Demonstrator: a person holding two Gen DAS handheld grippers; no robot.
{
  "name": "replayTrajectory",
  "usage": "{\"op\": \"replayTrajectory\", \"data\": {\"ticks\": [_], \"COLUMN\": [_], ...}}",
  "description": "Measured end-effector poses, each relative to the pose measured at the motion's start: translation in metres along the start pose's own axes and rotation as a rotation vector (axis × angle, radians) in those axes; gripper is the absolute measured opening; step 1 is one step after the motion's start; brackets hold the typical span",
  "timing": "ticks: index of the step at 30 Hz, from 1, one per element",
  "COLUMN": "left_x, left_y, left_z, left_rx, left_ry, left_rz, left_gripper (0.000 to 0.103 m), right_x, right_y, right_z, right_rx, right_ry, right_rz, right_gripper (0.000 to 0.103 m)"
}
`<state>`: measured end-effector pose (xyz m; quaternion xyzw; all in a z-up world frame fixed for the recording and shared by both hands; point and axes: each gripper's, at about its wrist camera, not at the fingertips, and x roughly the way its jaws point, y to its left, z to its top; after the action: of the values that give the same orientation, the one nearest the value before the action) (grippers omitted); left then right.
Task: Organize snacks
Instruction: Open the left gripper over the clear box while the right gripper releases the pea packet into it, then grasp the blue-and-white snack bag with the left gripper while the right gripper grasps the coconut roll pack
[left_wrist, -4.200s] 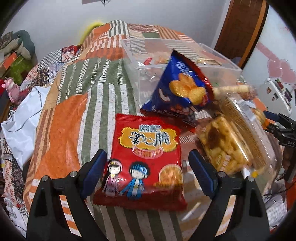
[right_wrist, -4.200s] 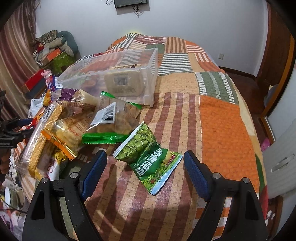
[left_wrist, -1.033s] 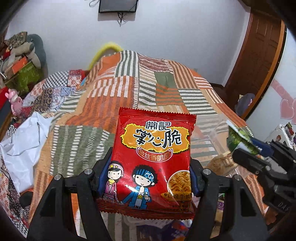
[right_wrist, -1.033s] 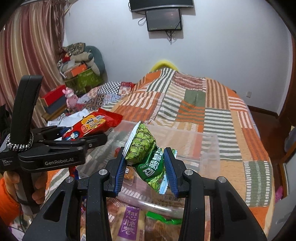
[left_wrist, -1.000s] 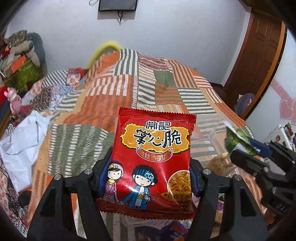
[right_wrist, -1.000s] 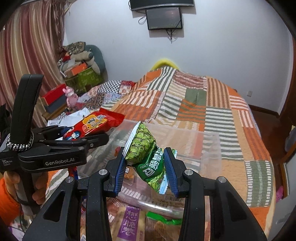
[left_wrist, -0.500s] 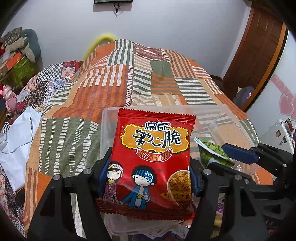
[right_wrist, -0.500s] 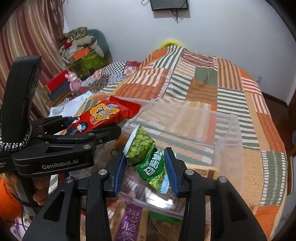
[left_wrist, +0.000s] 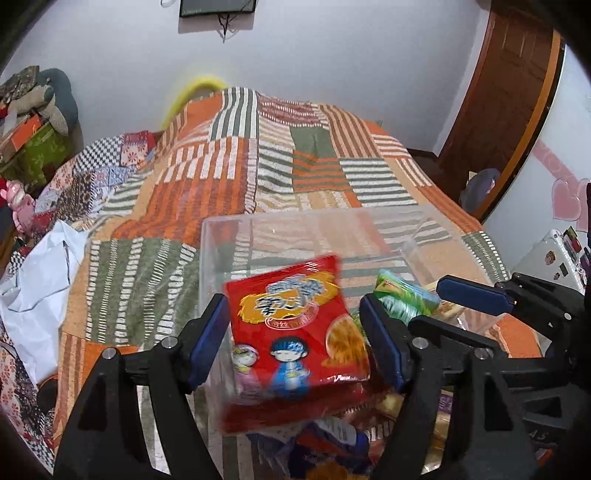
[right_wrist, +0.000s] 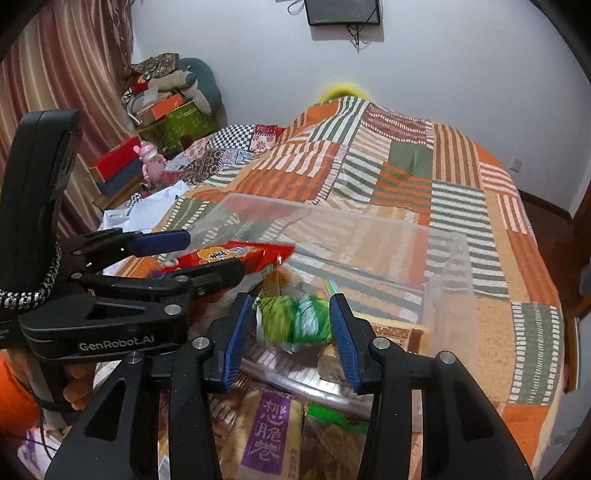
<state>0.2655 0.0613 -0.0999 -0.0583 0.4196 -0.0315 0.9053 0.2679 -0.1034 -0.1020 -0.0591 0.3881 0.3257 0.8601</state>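
Left wrist: left claw has opened, red packet now loose.

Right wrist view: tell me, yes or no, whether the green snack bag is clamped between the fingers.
No: the green snack bag is blurred between the open fingers of the right hand-held gripper, with gaps on both sides, above the clear bin.

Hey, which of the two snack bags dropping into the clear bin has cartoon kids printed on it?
The red bag, between the open left gripper's fingers. The green bag at the right gripper shows no figures.
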Motion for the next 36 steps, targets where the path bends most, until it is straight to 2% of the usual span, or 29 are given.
{"op": "replayTrajectory", "data": {"ticks": [8, 12, 17, 22, 28, 36], "left_x": [-0.029, -0.040, -0.046, -0.040, -0.023, -0.030], "left_y": [0.002, 0.002, -0.003, -0.007, -0.008, 0.011], "left_z": [-0.008, -0.020, -0.036, -0.053, -0.069, -0.087], "left_rx": [-0.004, -0.002, 0.010, 0.007, -0.016, -0.048], "left_ry": [-0.034, -0.037, -0.022, -0.015, 0.036, 0.043], "left_rz": [0.025, 0.036, 0.040, 0.046, 0.031, -0.002], "left_gripper": [0.078, 0.080, 0.084, 0.088, 0.088, 0.094], "right_x": [-0.027, -0.038, -0.050, -0.051, -0.041, -0.042], "right_y": [0.003, 0.004, 0.005, 0.007, 0.008, 0.003], "right_z": [-0.005, -0.012, -0.025, -0.037, -0.057, -0.073], "right_rx": [-0.006, -0.014, -0.009, -0.010, 0.000, 0.041], "right_ry": [-0.055, -0.074, -0.096, -0.086, -0.041, -0.028], "right_rz": [-0.027, -0.039, -0.035, -0.025, -0.015, 0.010], "right_gripper": [0.048, 0.050, 0.056, 0.058, 0.059, 0.059]}}
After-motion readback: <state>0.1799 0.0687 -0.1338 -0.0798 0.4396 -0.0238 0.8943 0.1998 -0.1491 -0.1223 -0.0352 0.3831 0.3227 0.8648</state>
